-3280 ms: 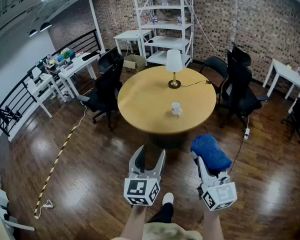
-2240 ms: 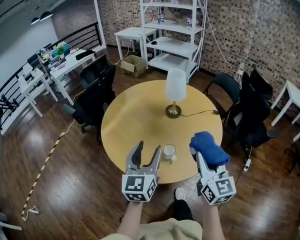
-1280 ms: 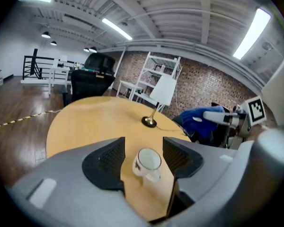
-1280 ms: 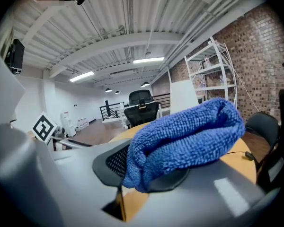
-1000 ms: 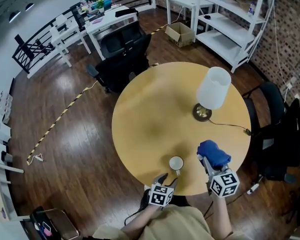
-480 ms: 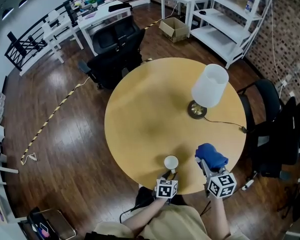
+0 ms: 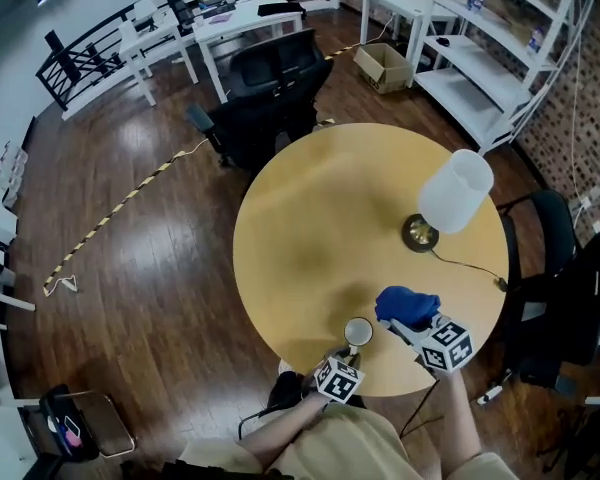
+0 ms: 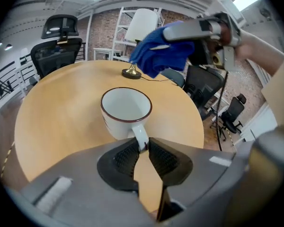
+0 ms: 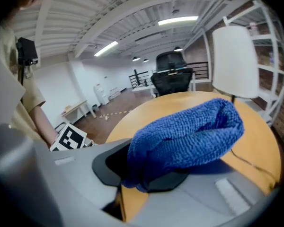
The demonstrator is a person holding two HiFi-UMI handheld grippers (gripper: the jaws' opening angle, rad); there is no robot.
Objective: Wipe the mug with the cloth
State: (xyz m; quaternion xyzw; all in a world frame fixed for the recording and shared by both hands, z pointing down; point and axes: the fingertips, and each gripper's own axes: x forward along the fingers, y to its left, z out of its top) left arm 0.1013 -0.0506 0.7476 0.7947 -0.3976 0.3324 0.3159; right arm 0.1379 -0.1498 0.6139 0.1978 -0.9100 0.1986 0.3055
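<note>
A white mug [image 7: 357,331] [image 8: 126,111] with a dark red rim stands upright near the front edge of the round wooden table [image 7: 320,228]. My left gripper [image 7: 346,356] [image 8: 141,146] is closing on the mug's handle [image 8: 140,137], which sits pinched between its pads. My right gripper [image 7: 408,317] is shut on a folded blue cloth [image 7: 405,306] [image 9: 189,131] [image 8: 156,51], held just above the table to the right of the mug and apart from it.
A table lamp [image 7: 450,200] with a white shade stands at the table's right, its cord [image 7: 470,265] trailing to the edge. Black office chairs [image 7: 270,98] stand behind and to the right of the table. White shelving [image 7: 500,58] and desks line the far wall.
The left gripper has closed in on the mug's handle. The right gripper has swung the cloth leftward, nearer the mug. My head has shifted, so the table sits further right in view.
</note>
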